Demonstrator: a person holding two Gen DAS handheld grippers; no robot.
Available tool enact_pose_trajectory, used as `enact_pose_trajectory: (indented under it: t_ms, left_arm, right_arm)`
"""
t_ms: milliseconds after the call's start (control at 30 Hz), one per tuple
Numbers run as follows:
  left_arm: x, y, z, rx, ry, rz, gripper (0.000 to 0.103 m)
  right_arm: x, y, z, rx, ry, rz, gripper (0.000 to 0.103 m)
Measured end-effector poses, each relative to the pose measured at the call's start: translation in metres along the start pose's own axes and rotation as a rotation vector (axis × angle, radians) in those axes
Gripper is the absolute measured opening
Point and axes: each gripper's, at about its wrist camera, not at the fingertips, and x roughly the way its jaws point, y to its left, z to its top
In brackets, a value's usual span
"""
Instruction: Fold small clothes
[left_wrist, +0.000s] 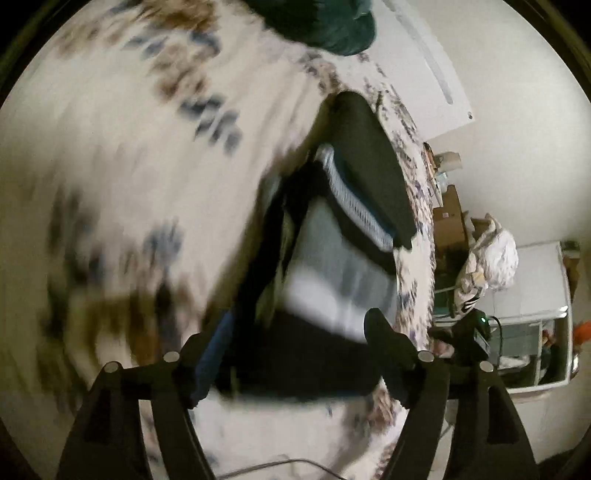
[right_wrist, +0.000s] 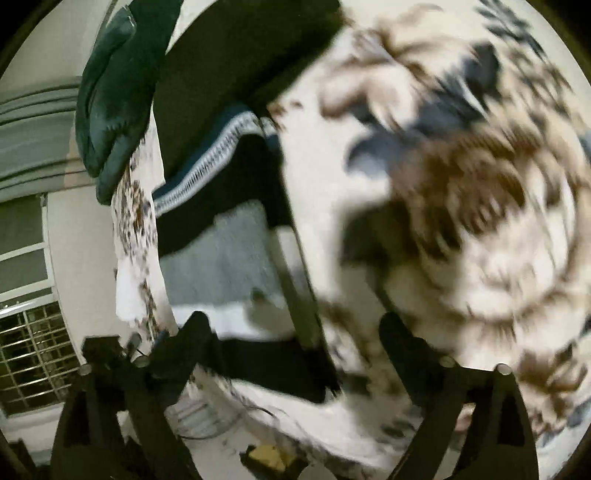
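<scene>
A small garment in black, grey and white blocks with a patterned white stripe lies on a floral bedsheet; it also shows in the right wrist view. My left gripper is open, its fingers spread wide over the garment's black near edge. My right gripper is open, its fingers on either side of the garment's near black corner. Both views are blurred by motion. I cannot tell whether the fingers touch the cloth.
A dark teal cloth lies at the far end of the bed, also in the left wrist view. Past the bed edge are cardboard boxes, a white bundle and a barred window.
</scene>
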Motion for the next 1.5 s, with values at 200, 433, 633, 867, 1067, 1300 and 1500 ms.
enact_pose_trajectory:
  t_ms: [200, 433, 633, 867, 1067, 1300, 1500]
  left_arm:
    - [0.047, 0.029, -0.066, -0.214, 0.084, -0.105, 0.072]
    - [0.113, 0.021, -0.086, -0.271, 0.025, -0.213, 0.072]
    - [0.131, 0.021, -0.070, -0.382, -0.103, -0.228, 0.073]
    - [0.110, 0.010, -0.044, -0.397, -0.213, -0.205, 0.028]
    - [0.069, 0.003, 0.006, -0.252, -0.162, -0.186, 0.026]
    - [0.050, 0.026, 0.097, -0.009, 0.071, -0.127, 0.041]
    - [0.058, 0.052, 0.098, -0.016, 0.158, -0.077, 0.062]
  right_arm:
    - [0.008, -0.022, 0.005, -0.010, 0.048, 0.051, 0.102]
    - [0.066, 0.010, 0.074, -0.116, 0.128, 0.184, 0.103]
    - [0.123, 0.035, 0.120, -0.164, 0.231, 0.191, 0.103]
    - [0.136, 0.056, 0.133, -0.170, 0.169, 0.216, 0.058]
    - [0.127, 0.051, 0.102, -0.105, 0.041, 0.226, 0.017]
    - [0.094, 0.041, -0.060, 0.038, -0.094, 0.234, 0.014]
    - [0.126, 0.013, -0.131, 0.174, -0.037, 0.154, 0.029]
